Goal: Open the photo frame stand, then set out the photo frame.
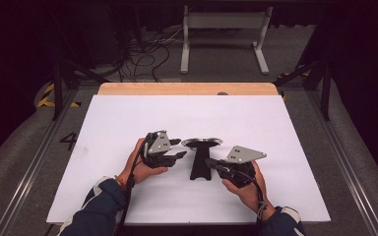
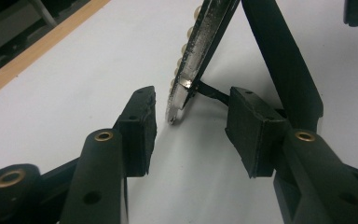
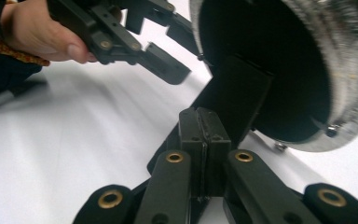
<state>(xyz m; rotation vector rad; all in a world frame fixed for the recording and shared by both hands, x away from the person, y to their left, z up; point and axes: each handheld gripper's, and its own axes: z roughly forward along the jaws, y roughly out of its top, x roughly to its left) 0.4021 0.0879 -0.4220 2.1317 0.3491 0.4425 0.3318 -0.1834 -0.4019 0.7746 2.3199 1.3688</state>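
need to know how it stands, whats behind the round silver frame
Behind the round silver frame is a black back panel, with a black stand leg running down to the white table. The right gripper, shut, covers the leg's lower part, so whether it grips it is unclear.

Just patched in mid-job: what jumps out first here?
A round silver-rimmed mirror on a black stand sits mid-table on the white sheet. The right tool is shut at the stand; the left tool is open beside the rim.
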